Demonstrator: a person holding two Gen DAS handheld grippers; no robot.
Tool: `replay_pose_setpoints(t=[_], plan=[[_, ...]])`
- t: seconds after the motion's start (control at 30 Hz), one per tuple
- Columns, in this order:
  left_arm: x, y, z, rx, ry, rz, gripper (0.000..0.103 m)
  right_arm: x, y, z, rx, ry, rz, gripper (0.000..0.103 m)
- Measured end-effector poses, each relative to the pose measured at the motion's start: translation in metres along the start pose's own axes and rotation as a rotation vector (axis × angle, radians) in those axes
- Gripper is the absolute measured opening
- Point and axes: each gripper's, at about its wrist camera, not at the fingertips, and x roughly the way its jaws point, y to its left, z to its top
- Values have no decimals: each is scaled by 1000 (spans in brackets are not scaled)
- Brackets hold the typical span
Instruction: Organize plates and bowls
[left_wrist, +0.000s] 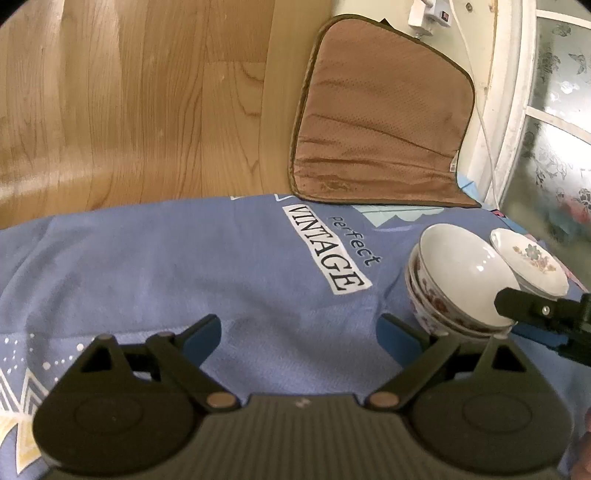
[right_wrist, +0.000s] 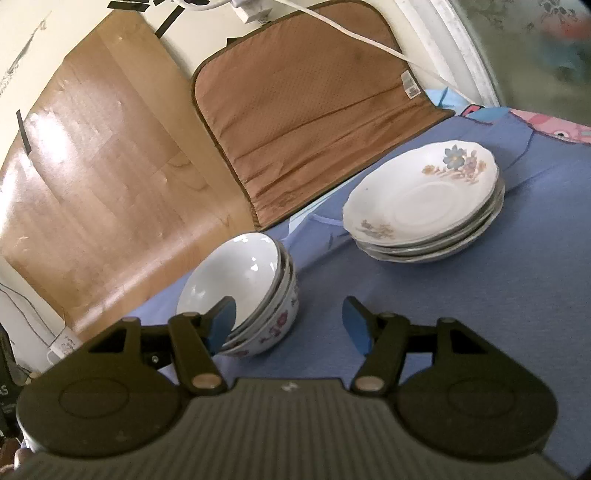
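Note:
A stack of white floral bowls (right_wrist: 236, 284) sits on the blue cloth (right_wrist: 480, 314), with a stack of several floral plates (right_wrist: 424, 206) further back on the right. My right gripper (right_wrist: 289, 325) is open. Its left finger reaches over the top bowl's rim and its right finger stands well clear of the stack, so no pad presses on the bowls. In the left wrist view the bowls (left_wrist: 458, 280) and plates (left_wrist: 528, 258) are at the right, with a right-gripper finger (left_wrist: 517, 304) over the bowl rim. My left gripper (left_wrist: 301, 332) is open over bare cloth, left of the bowls.
A brown cushion (left_wrist: 380, 122) leans at the back of the cloth, against a wooden panel (left_wrist: 129, 103). A white cable (right_wrist: 369, 38) crosses the cushion's top. A window frame (left_wrist: 509, 110) stands at the right. The cloth (left_wrist: 147, 277) carries a "VINTAGE" print.

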Motion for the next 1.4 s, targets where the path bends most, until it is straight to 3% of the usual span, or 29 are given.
replay_pose_setpoints(t=[1.4], plan=[[-3,-2,0,-7,-3,-12,95,-2,-3,-1,2,-11,51,66]])
